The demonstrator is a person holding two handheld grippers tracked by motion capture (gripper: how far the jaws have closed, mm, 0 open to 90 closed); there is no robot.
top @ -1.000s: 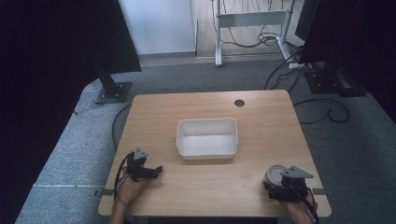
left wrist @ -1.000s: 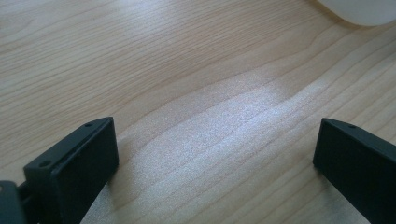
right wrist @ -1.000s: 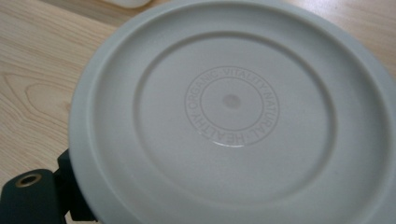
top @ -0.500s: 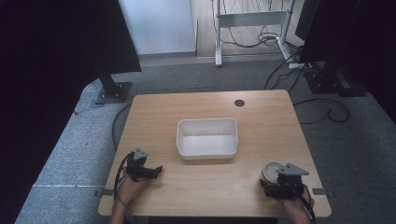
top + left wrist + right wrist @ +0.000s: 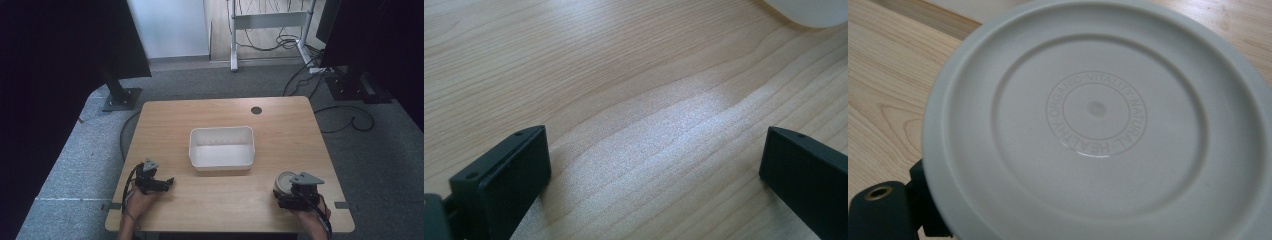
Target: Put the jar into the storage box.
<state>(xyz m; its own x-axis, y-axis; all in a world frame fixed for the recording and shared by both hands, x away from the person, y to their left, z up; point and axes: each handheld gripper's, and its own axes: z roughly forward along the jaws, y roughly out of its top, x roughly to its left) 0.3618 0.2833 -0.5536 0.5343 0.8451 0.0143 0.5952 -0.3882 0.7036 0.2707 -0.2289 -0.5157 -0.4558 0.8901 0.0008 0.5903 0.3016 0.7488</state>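
Pale woodgrain covers the surface point(image 5: 225, 200). At 7 o'clock the left hand-held gripper point(image 5: 167, 182) rests released, its flat black jaws spread wide over bare wood. A white rectangular plastic tub point(image 5: 221, 148) sits at centre. At 5 o'clock the right hand-held gripper point(image 5: 285, 192) grasps a round, smooth grey lid point(image 5: 1098, 120) embossed with ringed lettering.

Even daylight on table point(image 5: 220, 115); dark room edges; soft glare on wood; lid point(image 5: 1098, 120) slightly blurred.
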